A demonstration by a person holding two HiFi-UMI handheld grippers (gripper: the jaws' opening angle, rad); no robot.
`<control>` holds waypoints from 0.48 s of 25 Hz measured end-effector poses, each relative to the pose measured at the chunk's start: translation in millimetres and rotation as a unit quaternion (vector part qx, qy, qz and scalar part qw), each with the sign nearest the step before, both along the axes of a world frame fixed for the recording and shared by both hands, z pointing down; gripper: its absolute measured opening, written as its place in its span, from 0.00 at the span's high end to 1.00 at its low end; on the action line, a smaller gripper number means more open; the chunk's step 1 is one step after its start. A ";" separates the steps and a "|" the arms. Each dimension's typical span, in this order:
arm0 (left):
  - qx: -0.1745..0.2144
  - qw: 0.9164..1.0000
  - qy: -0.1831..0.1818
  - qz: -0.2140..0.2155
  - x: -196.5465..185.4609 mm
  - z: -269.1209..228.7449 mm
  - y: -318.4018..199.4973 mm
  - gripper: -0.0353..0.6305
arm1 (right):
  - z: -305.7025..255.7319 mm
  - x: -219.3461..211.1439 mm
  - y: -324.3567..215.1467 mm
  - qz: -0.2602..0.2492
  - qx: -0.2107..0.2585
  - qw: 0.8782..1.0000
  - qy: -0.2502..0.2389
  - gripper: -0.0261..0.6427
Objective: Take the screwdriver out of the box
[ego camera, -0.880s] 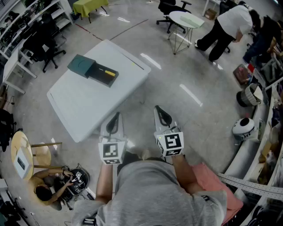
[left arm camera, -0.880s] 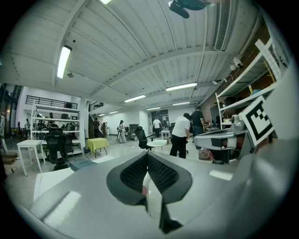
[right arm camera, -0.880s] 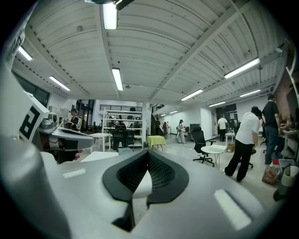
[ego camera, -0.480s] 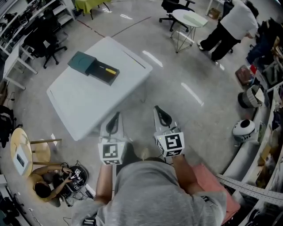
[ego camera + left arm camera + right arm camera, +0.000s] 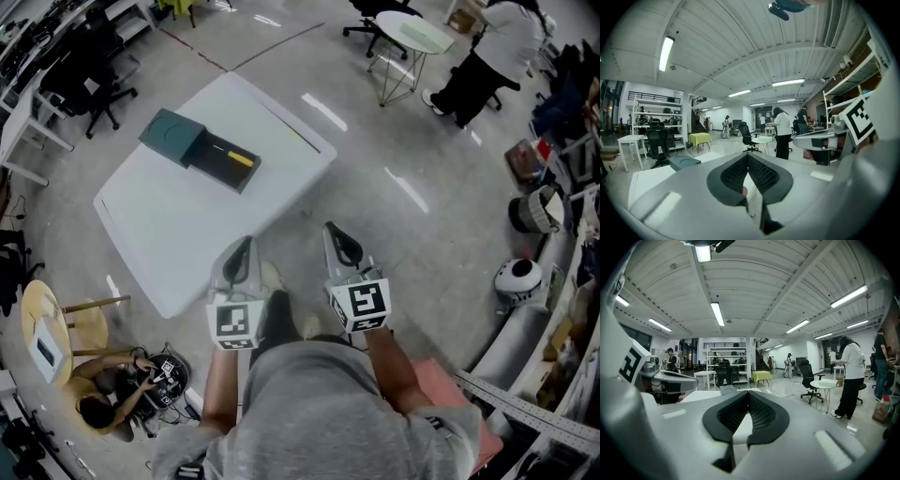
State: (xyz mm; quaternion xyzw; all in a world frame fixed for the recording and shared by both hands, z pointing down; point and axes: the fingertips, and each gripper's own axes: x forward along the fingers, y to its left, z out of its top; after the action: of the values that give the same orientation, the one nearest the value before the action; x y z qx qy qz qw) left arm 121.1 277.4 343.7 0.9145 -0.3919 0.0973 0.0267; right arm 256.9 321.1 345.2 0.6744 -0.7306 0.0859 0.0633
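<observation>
A dark green box (image 5: 173,137) lies on the white table (image 5: 169,244), its black drawer (image 5: 221,163) pulled out toward the right. Inside the drawer lies the screwdriver, showing a yellow handle (image 5: 241,158). My left gripper (image 5: 242,251) and right gripper (image 5: 339,242) are held side by side close to my body, short of the table's near edge. Both are shut with nothing between the pads. In the left gripper view the box (image 5: 683,162) shows low at the left beyond the shut left gripper (image 5: 748,159). The right gripper (image 5: 749,397) fills the bottom of its own view.
A person (image 5: 487,56) bends over at the back right near a round white table (image 5: 412,33). Another person (image 5: 103,398) sits on the floor at the lower left beside a small wooden table (image 5: 42,328). Office chairs (image 5: 80,80) stand left of the table.
The table and box have drifted slightly down and larger in the head view as I step toward them. Both grippers keep their place in front of me, still shut.
</observation>
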 end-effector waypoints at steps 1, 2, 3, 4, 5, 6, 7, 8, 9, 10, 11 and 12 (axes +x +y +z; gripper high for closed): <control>-0.002 1.000 -0.001 -0.001 -0.2 0.5 -11.2 0.93 | 0.0 -0.4 -11.6 -0.002 -0.002 1.000 -0.001 0.96; -0.004 1.000 -0.001 -0.003 -0.9 0.6 -22.3 0.93 | 0.0 -1.1 -23.3 -0.004 -0.004 1.000 -0.001 0.96; -0.006 1.000 -0.001 -0.005 -2.0 0.7 -33.2 0.93 | 0.2 -1.9 -35.2 -0.006 -0.006 1.000 -0.001 0.96; -0.008 1.000 -0.001 -0.007 -3.4 1.0 -44.2 0.93 | 0.7 -2.6 -47.1 -0.008 -0.009 1.000 -0.001 0.96; -0.011 1.000 0.000 -0.009 -4.9 1.6 -55.3 0.93 | 1.5 -3.4 -59.0 -0.008 -0.012 1.000 0.000 0.96; -0.014 1.000 0.001 -0.010 -6.6 2.3 -66.3 0.93 | 2.5 -4.5 -70.7 -0.008 -0.015 1.000 0.000 0.96; -0.017 1.000 0.001 -0.011 -9.1 3.1 -77.2 0.93 | 3.9 -6.8 -82.1 -0.009 -0.019 1.000 0.000 0.96; -0.020 1.000 0.001 -0.012 -12.3 4.3 -87.8 0.93 | 5.6 -10.4 -92.9 -0.013 -0.024 1.000 0.000 0.96; -0.024 1.000 0.001 -0.014 -16.0 5.7 -97.8 0.93 | 8.1 -15.1 -103.2 -0.018 -0.031 0.999 0.001 0.96; -0.027 1.000 0.001 -0.016 -19.4 7.3 -107.4 0.93 | 11.5 -20.2 -113.2 -0.026 -0.040 0.999 0.002 0.96; -0.030 0.999 0.001 -0.018 -22.3 9.0 -116.6 0.93 | 15.2 -25.0 -123.1 -0.034 -0.049 0.998 0.003 0.96; -0.034 0.999 0.002 -0.020 -25.0 11.1 -125.7 0.93 | 18.6 -29.3 -132.8 -0.041 -0.057 0.998 0.004 0.95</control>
State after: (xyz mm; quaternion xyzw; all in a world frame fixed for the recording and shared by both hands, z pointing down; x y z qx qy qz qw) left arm 96.1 151.7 354.8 0.9051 -0.4067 0.1084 0.0606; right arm 227.6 188.2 363.8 0.6397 -0.7512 0.1219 0.1080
